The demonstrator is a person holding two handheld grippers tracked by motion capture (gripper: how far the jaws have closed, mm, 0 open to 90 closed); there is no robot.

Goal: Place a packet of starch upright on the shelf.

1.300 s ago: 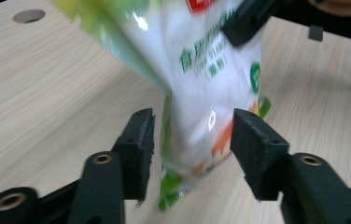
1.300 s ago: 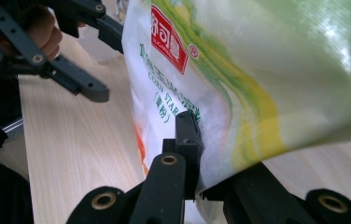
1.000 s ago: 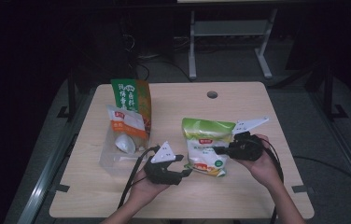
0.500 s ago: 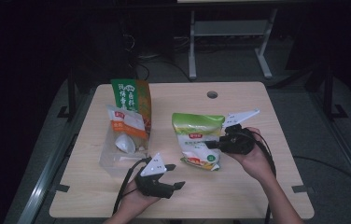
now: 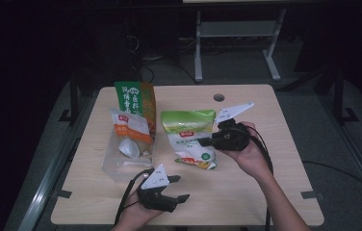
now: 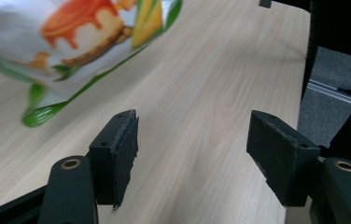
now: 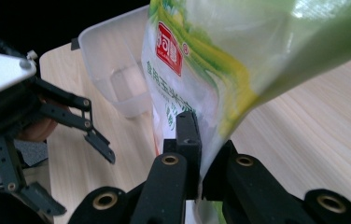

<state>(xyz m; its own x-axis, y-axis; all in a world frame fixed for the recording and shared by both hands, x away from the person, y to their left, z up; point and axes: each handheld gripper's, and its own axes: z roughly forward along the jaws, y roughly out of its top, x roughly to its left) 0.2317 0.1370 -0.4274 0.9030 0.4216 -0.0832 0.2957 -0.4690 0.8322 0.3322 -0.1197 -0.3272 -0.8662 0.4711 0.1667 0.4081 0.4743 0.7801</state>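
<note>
We look down and forward from high above the near edge of the table point(image 5: 246, 192), while our two gripper cameras sit low and close over its wood, both sharing the green bag point(image 5: 191, 139) point(image 6: 71, 42) point(image 7: 220, 70).

The soft plastic pouch point(image 5: 191, 137) is light green at its top and white lower down, with a small red label, green characters and a picture of orange-and-yellow food near its bottom edge. Left of the pouch, the tall paper bag point(image 5: 135, 101) is dark green on one half and orange on the other, with pale characters. The clear plastic tub point(image 5: 121, 161) below that bag is colourless. The wooden table point(image 5: 275, 168) is pale beige with fine grain. Both grippers' jaws are black.
</note>
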